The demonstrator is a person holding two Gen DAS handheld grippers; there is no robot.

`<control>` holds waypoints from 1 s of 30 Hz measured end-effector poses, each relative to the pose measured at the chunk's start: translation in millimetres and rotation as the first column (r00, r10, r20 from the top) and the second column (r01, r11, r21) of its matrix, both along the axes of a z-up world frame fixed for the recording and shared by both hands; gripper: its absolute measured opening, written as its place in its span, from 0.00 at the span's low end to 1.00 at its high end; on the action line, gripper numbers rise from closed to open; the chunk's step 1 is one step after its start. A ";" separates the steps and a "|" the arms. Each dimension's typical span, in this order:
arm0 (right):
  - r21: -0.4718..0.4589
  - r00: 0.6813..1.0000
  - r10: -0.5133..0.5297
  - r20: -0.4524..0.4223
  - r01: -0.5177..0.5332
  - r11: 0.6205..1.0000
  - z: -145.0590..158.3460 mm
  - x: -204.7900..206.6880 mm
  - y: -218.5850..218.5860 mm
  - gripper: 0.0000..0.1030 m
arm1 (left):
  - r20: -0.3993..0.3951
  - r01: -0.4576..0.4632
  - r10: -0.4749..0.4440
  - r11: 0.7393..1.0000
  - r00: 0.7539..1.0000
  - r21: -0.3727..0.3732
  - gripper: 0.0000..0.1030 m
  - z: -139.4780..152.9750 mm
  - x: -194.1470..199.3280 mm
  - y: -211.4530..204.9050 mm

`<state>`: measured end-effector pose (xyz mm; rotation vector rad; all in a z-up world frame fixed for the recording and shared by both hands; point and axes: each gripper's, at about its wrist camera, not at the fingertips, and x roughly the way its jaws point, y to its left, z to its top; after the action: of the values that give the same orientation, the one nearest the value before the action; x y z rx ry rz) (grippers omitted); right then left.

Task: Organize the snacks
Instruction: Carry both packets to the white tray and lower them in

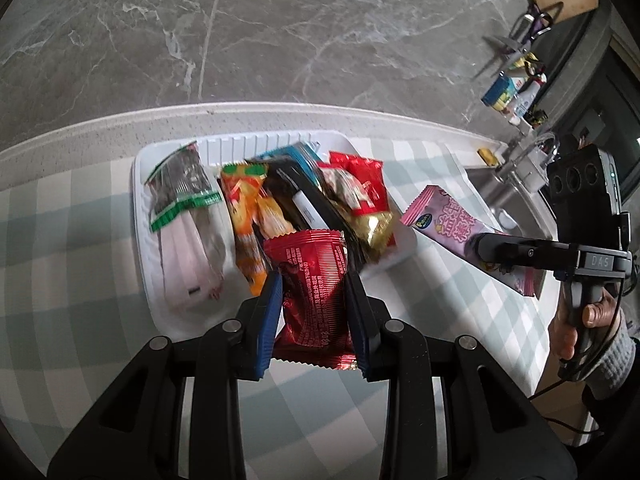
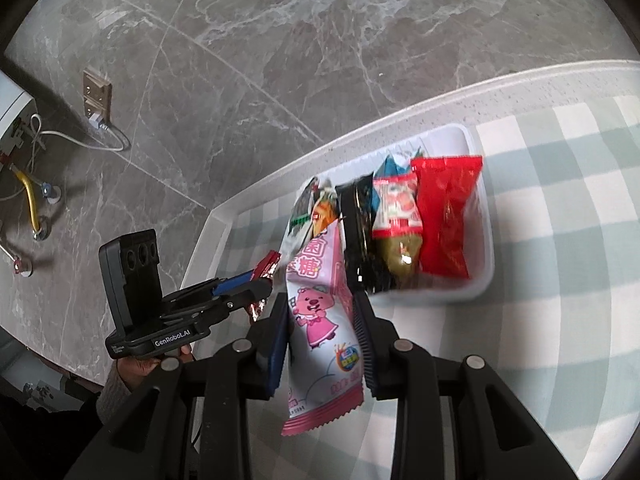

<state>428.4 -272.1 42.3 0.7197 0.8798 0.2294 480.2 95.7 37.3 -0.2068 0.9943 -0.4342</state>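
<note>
Left gripper (image 1: 314,312) jaws clamp the red packet (image 1: 312,292); right gripper (image 2: 322,336) jaws clamp the pink packet (image 2: 320,320); both packets hang clear, presumably for loading the white tray (image 1: 144,216) beyond the jaws.

Home kitchen, sink (image 1: 486,196), faucet (image 1: 532,156), marble backsplash (image 1: 280,32)

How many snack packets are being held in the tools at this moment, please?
2. The left tool is shut on a red packet near the white tray; the right tool is shut on a pink packet. Other packets lie in the tray.
</note>
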 end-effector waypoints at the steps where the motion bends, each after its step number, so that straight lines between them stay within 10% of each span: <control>1: 0.003 1.000 0.000 0.001 0.000 1.000 -0.2 4.5 -1.6 0.33 | -0.001 -0.005 0.005 1.000 1.000 -0.005 0.28 0.0 5.3 1.6; 30: 0.027 1.000 -0.022 -0.007 0.022 0.999 -32.9 102.7 -23.3 0.33 | -0.006 -0.092 0.092 0.996 0.996 -0.011 0.28 -17.5 85.4 5.4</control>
<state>531.1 -295.4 9.4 0.7556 0.8766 0.2198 565.6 101.1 19.8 -0.2629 0.9839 -0.3553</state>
